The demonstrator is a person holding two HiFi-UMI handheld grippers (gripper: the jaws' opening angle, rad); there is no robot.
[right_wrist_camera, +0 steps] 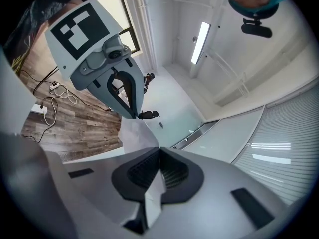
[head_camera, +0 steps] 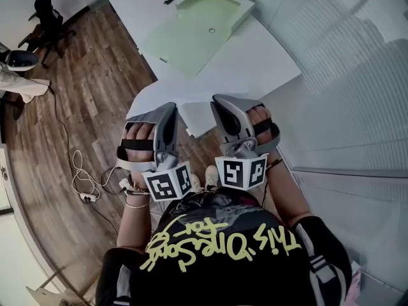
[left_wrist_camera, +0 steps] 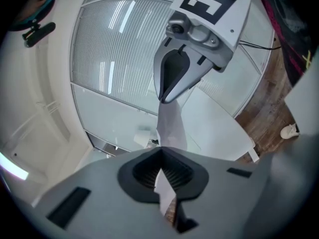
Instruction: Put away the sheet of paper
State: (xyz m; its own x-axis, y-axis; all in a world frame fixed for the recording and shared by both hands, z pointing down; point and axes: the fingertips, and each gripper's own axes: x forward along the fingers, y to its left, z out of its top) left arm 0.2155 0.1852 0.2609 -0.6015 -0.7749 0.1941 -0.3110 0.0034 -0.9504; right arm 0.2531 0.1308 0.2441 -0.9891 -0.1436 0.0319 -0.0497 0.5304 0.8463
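Wood-plank flooring (head_camera: 95, 88) runs under you and to your left, and frosted glass panels close off the right side. Ahead stands the white desk (head_camera: 268, 62), and on it lies an open pale-green file box (head_camera: 191, 37), its lid flap spread flat toward you and its tray behind it.

You hold the sheet of paper (head_camera: 159, 104) in the air over the desk's near edge, apart from the box. It is stretched between your two grippers, so its held span runs left to right across your body.

Your left gripper (head_camera: 171, 109) has its jaws pressed together on one side of the sheet. Your right gripper (head_camera: 218, 101) has its jaws pinched tight on the other side. Each gripper view shows a strip of paper clamped in the pads and running to the other gripper.

The box lies straight ahead of both sets of jaws, a little to the right, so your right hand looks slightly nearer to it. The coming move is probably a forward carry with the sheet kept level.
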